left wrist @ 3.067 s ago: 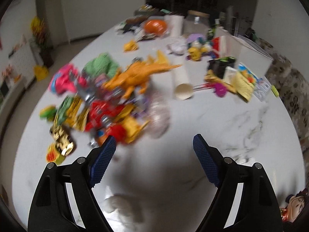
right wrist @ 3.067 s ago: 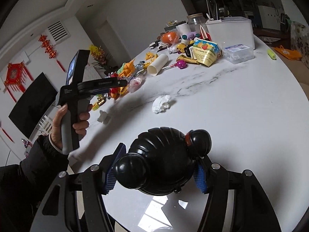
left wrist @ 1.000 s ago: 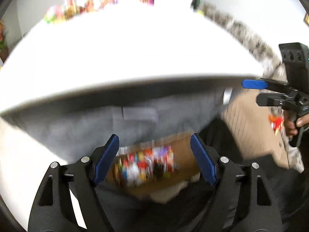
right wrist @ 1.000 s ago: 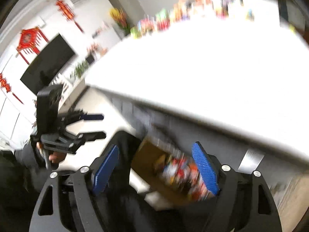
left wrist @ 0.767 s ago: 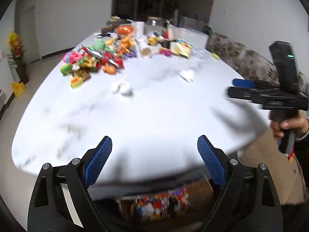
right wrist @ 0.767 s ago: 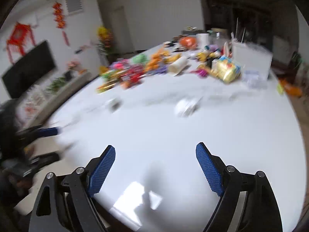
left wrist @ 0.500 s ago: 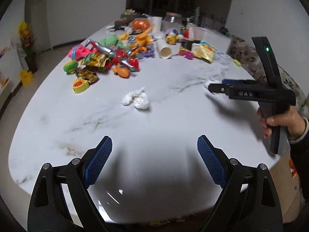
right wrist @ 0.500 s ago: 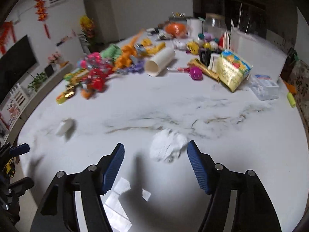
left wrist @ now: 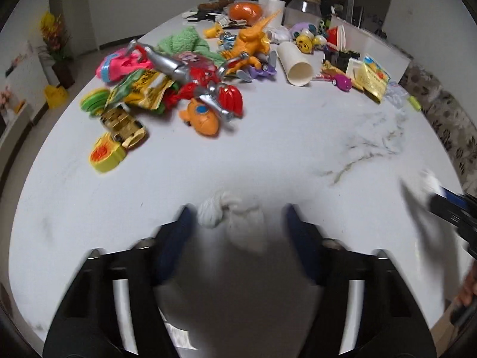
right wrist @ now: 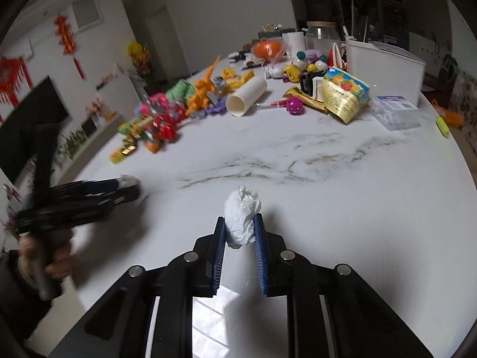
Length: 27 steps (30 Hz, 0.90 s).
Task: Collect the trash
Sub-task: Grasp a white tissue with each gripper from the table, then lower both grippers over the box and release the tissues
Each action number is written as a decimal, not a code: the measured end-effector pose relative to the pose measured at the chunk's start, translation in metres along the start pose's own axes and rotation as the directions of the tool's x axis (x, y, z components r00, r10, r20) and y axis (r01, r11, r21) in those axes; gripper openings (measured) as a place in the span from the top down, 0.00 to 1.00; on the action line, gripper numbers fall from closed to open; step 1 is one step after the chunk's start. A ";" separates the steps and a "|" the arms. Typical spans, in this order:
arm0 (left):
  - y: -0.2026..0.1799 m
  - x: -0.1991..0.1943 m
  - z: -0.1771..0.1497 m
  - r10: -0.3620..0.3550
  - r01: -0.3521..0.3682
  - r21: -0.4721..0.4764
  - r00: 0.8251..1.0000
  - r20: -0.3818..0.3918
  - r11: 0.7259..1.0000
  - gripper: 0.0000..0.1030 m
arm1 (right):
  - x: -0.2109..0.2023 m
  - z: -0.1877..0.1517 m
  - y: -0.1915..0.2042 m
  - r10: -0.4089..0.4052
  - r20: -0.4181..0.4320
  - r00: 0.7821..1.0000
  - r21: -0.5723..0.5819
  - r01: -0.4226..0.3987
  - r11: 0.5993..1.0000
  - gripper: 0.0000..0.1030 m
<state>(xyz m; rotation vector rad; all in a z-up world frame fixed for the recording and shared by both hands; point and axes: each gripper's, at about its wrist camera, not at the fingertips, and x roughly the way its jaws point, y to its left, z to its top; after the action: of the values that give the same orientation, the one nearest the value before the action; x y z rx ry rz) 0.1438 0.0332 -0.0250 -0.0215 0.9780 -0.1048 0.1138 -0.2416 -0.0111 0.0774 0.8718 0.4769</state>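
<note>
the left gripper (left wrist: 235, 223) is smeared by motion blur, its blue pads (left wrist: 182, 226) soft-edged; its jaws are closing around a crumpled white tissue (left wrist: 229, 211) lying between them on the table, the pads not yet touching it. the right gripper (right wrist: 239, 229) is crisp: its ribbed blue pads, closing, are clamped on a second tissue wad (right wrist: 242, 215), wrinkled and papery, bulging above the tips. the marble table (right wrist: 328, 179) is glossy white with grey-brown veins. beyond both tongs lie plastic toys and a cream tube (right wrist: 246, 97). print on the yellow packet (right wrist: 342, 95) is unreadable.
</note>
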 end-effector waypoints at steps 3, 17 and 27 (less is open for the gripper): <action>-0.001 -0.006 -0.005 -0.036 0.036 -0.010 0.999 -0.008 0.999 0.76 | -0.020 -0.013 0.005 0.024 0.018 1.000 0.017 -0.024 1.000 0.82; -0.037 -0.125 -0.146 -0.131 0.136 0.141 0.990 -0.042 0.981 0.76 | -0.083 -0.125 0.080 0.261 -0.118 0.958 -0.034 -0.267 0.963 0.81; -0.045 -0.068 -0.232 -0.063 0.125 0.192 0.953 -0.296 0.973 0.47 | -0.032 -0.208 0.090 0.198 -0.378 0.904 -0.041 -0.231 0.972 0.52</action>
<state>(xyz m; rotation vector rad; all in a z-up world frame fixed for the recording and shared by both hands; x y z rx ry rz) -0.0894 0.0016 -0.0958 0.1443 1.2540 -0.3057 -0.0934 -0.2012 -0.1001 0.0034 1.2220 0.7517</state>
